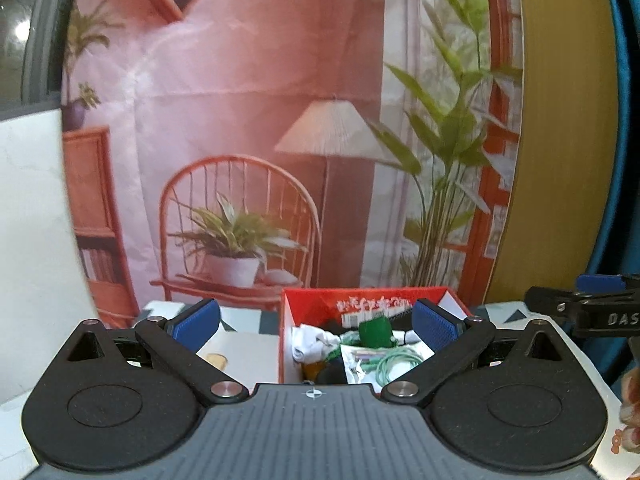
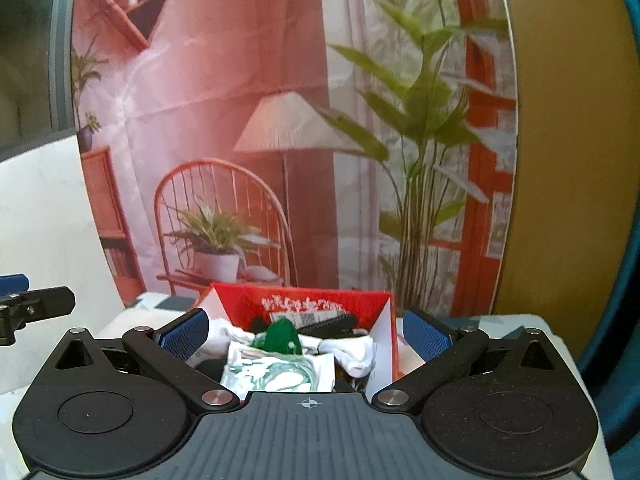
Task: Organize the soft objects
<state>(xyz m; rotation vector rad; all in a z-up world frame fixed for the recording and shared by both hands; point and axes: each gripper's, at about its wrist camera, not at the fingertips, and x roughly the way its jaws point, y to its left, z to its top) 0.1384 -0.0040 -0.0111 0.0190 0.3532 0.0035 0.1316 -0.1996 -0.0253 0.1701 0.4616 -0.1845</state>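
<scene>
Printed backdrop (image 2: pixel 248 80), red box (image 2: pixel 320 300) contents half hidden, both tongs gaping

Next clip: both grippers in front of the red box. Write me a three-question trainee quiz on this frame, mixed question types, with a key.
1. True or false: the left gripper is shut on a white sock.
2. Multiple choice: the green fabric item lies
A. on the table beside the box
B. inside the red box
C. between the right gripper's fingers, gripped
3. Short answer: what sits in the clear plastic packet at the front of the box?

Key
1. False: both grippers are open and hold nothing.
2. B
3. A coiled green cable.
</scene>
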